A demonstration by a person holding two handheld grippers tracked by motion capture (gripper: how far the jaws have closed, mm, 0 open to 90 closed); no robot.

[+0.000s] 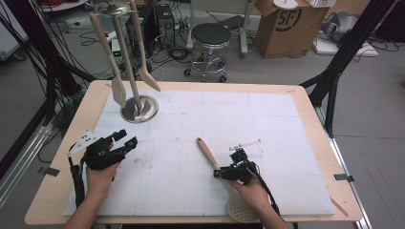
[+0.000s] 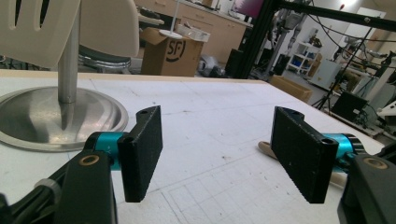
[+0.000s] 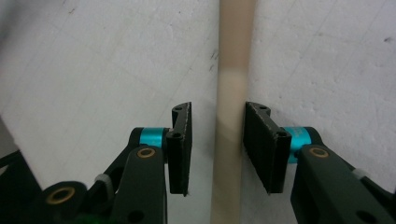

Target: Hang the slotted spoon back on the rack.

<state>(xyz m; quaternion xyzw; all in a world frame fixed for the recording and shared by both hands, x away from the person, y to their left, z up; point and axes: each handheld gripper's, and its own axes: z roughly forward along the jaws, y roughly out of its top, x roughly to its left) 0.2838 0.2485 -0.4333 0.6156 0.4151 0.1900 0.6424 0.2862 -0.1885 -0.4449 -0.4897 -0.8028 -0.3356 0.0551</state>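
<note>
**A:** Why is your right gripper [image 1: 220, 171] sitting so low at the near right of the white mat [image 1: 277, 119]?

**B:** I have it straddling the handle of the beige skimmer [image 1: 206, 151], which lies flat on the mat. The handle tip points to the far left, and the perforated head is at the near edge by my right hand. I judge that going over the middle of the handle should let it lift level rather than tip.

**A:** Are you gripping it?

**B:** Not properly. In the right gripper view the handle [image 3: 233, 56] runs straight up between the jaws of the right gripper [image 3: 218, 114]. One pad looks to be against it, but there is a clear gap at the other. The jaws are narrowed around it, not clamped.

**A:** And the left gripper [image 1: 125, 138]?

**B:** It is parked at the left of the mat, just near of the utensil stand [image 1: 140, 109]. Its jaws are wide apart with nothing between them, as the left gripper view shows [image 2: 219, 154]. It points across the mat, so I see the skimmer's handle tip [image 2: 266, 148] off to its right, well apart from it.

**A:** Why keep it there?

**B:** My guess is that it stays out of the way. A slotted turner [image 1: 118, 88] and a spatula [image 1: 148, 76] already hang on the stand, so the skimmer likely belongs up there too.
</note>
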